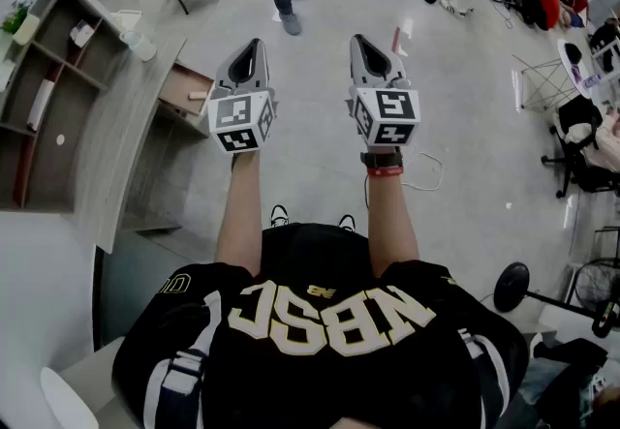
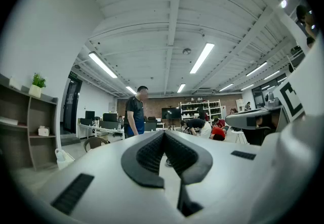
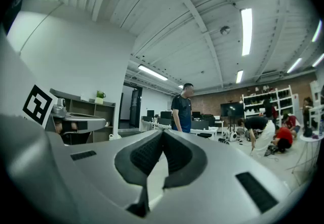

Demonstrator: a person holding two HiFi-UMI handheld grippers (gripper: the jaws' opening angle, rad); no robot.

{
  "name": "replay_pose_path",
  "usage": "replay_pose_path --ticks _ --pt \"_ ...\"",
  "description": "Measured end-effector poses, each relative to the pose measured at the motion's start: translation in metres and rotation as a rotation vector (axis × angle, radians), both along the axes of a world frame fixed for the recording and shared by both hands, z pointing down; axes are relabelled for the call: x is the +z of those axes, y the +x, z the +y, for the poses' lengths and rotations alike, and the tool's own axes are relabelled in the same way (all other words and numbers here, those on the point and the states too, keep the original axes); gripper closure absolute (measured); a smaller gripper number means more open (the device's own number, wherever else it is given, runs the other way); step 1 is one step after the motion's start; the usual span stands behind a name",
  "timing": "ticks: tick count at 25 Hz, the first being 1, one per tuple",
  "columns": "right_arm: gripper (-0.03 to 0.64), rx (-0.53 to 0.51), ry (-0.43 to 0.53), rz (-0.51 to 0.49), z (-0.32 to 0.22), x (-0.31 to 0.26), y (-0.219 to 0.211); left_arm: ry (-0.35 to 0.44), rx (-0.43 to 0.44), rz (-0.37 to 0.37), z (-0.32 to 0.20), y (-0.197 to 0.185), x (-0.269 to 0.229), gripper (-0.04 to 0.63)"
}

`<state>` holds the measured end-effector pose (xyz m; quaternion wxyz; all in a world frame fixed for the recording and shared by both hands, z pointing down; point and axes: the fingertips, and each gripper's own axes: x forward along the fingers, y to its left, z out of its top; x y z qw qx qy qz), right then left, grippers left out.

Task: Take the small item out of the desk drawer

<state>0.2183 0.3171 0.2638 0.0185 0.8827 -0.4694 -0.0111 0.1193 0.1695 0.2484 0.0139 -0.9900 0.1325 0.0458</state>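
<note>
Though both grippers are held out level over the smooth pale floor [image 1: 310,175], neither is near the desk [image 1: 116,146], a long slab with a grey wood-grain top and a rounded end, standing at the left. Behind it sits a brown shelf [image 1: 48,117] of open box compartments. From the desk's side the drawer [image 1: 176,80] is pulled out, a shallow tray with a brown wooden inside. The left gripper [image 1: 256,44] [image 2: 164,134] is a smooth grey wedge tapering to a point, well apart from the drawer. Its black ribbed pads [image 2: 149,154] are pressed together with nothing between them. The right gripper [image 1: 356,38] [image 3: 163,132] has the same shape, and its ribbed pads [image 3: 144,154] also meet on nothing. The item [image 1: 198,95], small and pale, lies in the drawer; its shape is too small to tell.
</note>
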Motion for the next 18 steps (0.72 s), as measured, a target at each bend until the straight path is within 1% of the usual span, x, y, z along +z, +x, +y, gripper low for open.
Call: replay_pose_path --ticks 4,6,10,14,18 --pt "0.611 0.002 -0.013 -0.015 0.035 0.014 0.007 0.002 0.012 -0.013 0.039 0.011 0.016 0.581" --pt "0.612 -0.013 -0.018 -0.02 0.044 0.021 0.008 0.002 -0.003 -0.007 0.05 0.011 0.021 0.581" --pt "0.612 -0.056 -0.026 -0.036 0.061 0.036 0.011 0.0 -0.056 0.007 0.071 0.008 0.029 0.581" --pt "0.612 -0.078 -0.017 -0.055 0.075 0.049 0.014 -0.013 -0.113 -0.024 0.088 0.003 0.044 0.581" --pt "0.617 -0.098 0.015 -0.073 0.077 0.059 0.013 0.007 -0.184 -0.056 0.086 -0.007 0.059 0.581"
